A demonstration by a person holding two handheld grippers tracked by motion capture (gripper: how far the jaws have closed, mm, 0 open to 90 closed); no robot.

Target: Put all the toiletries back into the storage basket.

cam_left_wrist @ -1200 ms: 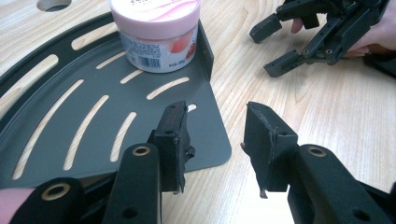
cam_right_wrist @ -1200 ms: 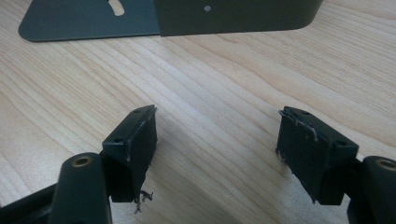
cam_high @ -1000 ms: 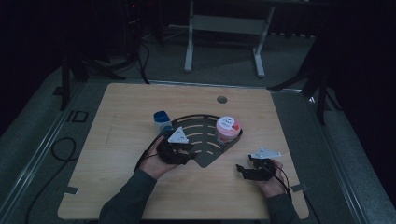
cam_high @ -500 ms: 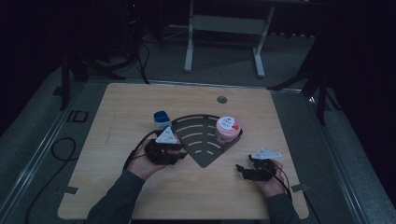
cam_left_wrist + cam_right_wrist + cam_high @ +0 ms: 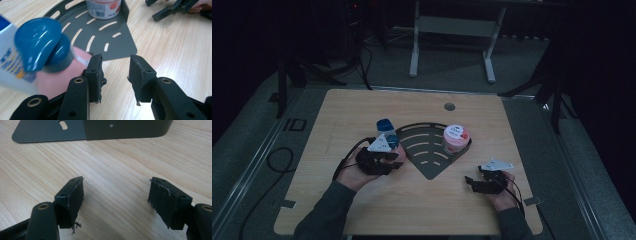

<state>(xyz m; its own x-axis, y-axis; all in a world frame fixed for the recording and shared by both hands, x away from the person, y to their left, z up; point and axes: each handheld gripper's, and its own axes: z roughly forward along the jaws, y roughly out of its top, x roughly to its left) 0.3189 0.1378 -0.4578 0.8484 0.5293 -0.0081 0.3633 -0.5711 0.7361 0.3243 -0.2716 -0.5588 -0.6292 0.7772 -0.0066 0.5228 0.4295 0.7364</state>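
Leftward off the slotted tray [image 5: 428, 170] went my left gripper [image 5: 115, 72], now beside the blue-capped bottle [image 5: 383, 131] at 10 o'clock of the tray. Its jaws have just been closing, nothing between them: released. My forearm enters from 6 o'clock. Bare table [image 5: 337, 125] lies toward 9 o'clock. My right gripper [image 5: 116, 200] rests at 4 o'clock, jaws apart, empty.
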